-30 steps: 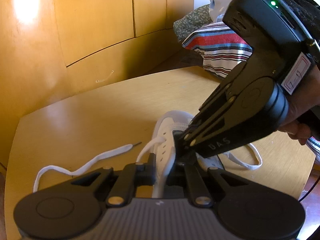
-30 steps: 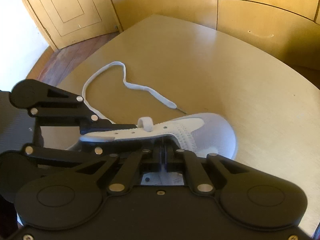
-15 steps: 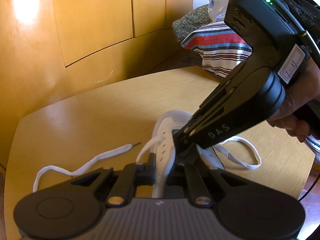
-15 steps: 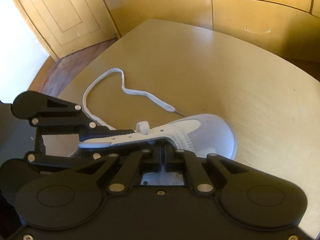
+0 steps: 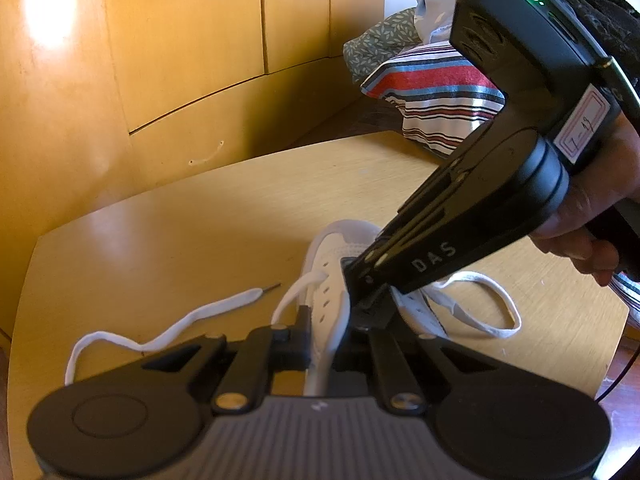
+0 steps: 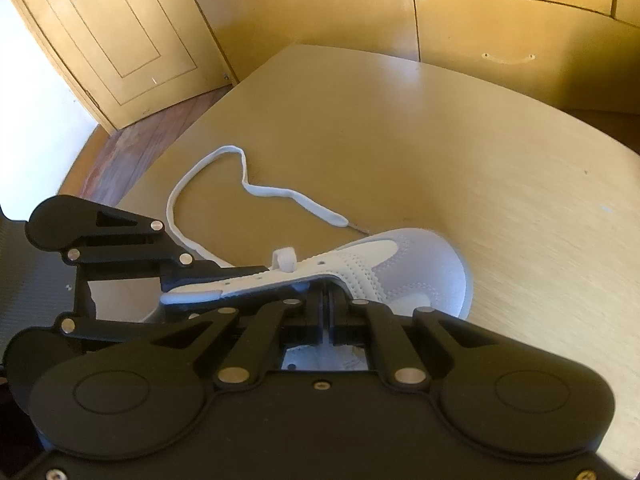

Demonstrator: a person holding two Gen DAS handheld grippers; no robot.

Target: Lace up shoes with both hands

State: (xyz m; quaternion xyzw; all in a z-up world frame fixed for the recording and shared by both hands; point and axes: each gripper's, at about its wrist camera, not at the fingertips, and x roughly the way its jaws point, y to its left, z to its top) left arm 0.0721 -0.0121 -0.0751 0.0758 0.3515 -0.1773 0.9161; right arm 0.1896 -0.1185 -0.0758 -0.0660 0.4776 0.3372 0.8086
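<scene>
A white sneaker (image 5: 340,240) lies on the wooden table (image 5: 200,220), its toe (image 6: 424,276) pointing away in the right wrist view. My left gripper (image 5: 328,320) is shut on the shoe's eyelet flap (image 6: 256,280) and holds it up on edge. From the upper right, my right gripper (image 5: 362,300) reaches down into the shoe opening beside that flap. Its fingers (image 6: 316,312) are shut under the flap, and whatever may be between them is hidden. A white lace (image 6: 240,184) passes through one eyelet (image 6: 285,258). One end trails left over the table, and a loop (image 5: 492,308) lies to the right.
Yellow wooden panelling (image 5: 180,60) stands behind the table. A striped cloth and bedding (image 5: 436,92) lie past the far right corner. A door (image 6: 112,32) and wooden floor (image 6: 132,148) are past the table's left edge. A hand (image 5: 592,224) holds the right gripper's handle.
The right gripper has rolled a little about its own axis, and its body sits slightly higher in the left wrist view. The shoe, the lace and the left gripper have stayed put.
</scene>
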